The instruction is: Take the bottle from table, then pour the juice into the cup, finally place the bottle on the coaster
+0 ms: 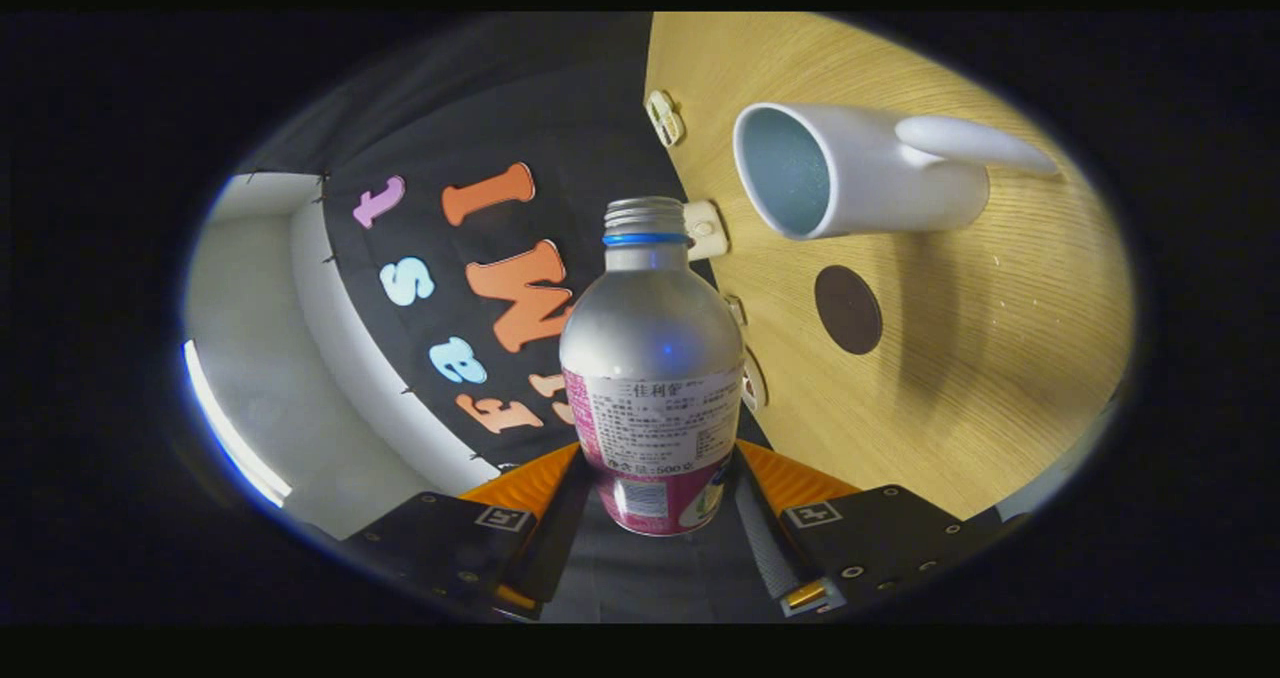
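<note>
The gripper holds the bottle between its two fingers, one finger pressing on each side of the lower, labelled part of the body. The bottle is silver metal with a pink and white label, and its threaded neck, with a blue ring under the thread, is open without a cap. It points away from the fingers, toward the edge of the wooden desk, and the whole view is turned, so the desk surface stands like a wall on one side. The bottle is lifted off the desk. On the desk, beyond the bottle's neck and to the side, stands a white cup with a handle; its open mouth faces the bottle and the inside looks pale blue. Near the cup, closer to the fingers, lies a round dark brown coaster flat on the wood, apart from the cup and with nothing on it. Small pale clips sit along the desk edge.
</note>
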Available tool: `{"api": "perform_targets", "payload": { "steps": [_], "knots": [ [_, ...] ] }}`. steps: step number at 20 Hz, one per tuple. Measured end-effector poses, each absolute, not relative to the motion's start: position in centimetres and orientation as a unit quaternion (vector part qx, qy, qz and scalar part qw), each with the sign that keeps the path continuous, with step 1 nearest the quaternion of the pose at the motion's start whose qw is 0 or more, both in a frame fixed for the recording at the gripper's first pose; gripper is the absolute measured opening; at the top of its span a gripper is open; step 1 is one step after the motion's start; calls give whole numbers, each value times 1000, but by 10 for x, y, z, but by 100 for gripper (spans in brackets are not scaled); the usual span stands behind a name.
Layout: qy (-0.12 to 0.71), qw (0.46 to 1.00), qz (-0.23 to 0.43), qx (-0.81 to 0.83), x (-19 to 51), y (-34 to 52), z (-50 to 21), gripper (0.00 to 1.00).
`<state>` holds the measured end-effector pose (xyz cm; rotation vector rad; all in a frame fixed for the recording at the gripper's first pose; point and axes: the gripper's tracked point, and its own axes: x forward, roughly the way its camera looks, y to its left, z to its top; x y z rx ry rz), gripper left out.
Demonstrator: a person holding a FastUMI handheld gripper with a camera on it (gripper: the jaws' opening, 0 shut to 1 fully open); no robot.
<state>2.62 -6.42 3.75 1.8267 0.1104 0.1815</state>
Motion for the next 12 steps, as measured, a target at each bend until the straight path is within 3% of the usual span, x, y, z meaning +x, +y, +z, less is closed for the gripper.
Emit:
{"api": "perform_targets", "payload": {
  "steps": [12],
  "knots": [
    [39, 567, 90, 818, 31, -70, 46, 77]
  ]
}}
